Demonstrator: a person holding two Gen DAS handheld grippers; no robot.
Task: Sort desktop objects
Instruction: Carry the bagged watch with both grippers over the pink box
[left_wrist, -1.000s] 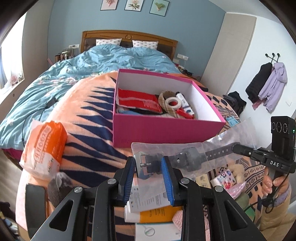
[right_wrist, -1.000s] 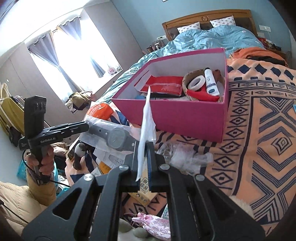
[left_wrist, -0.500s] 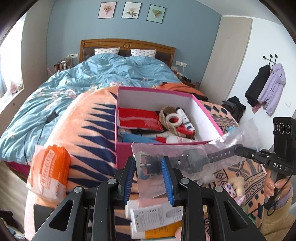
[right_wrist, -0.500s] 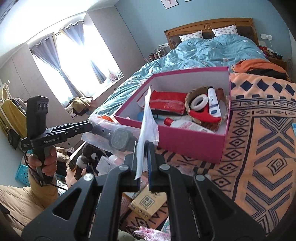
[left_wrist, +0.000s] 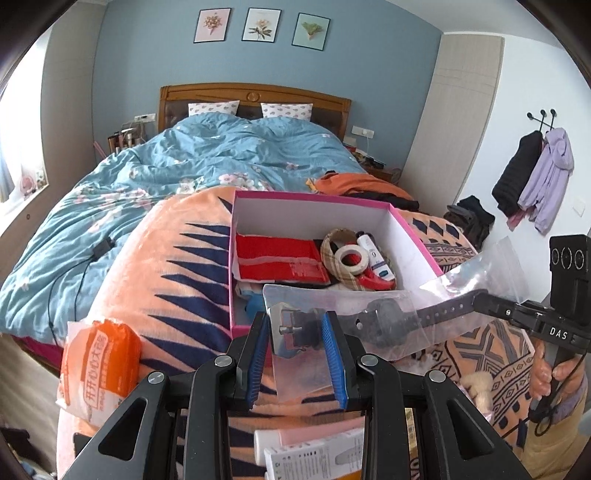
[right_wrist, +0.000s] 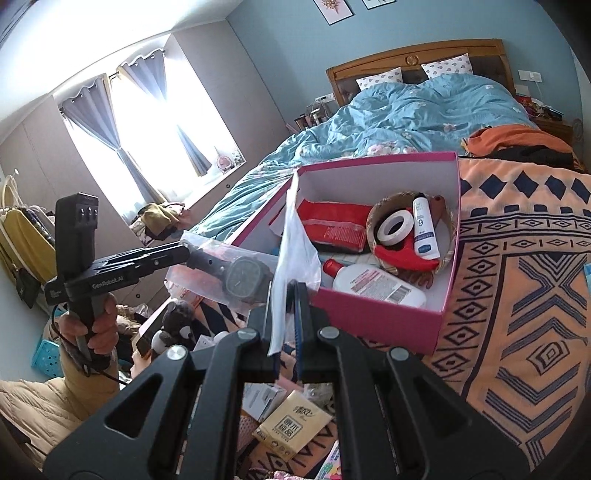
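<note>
The bagged watch (left_wrist: 384, 319) hangs in the air just short of the pink box (left_wrist: 332, 206), its strap running crosswise between the two tools, roughly parallel to the box's near wall. The left tool (left_wrist: 297, 349) clamps the buckle end through the plastic; the right tool (right_wrist: 286, 314) is pinched tight on the bag's thin flap at the other end. The box lies straight ahead of both, neither clearly nearer. The watch is dark grey with a squarish face, sealed in a clear, crinkled bag. The box sits on an orange patterned blanket (left_wrist: 166, 266) on the bed, already holding tape, bottles and a red pouch.
</note>
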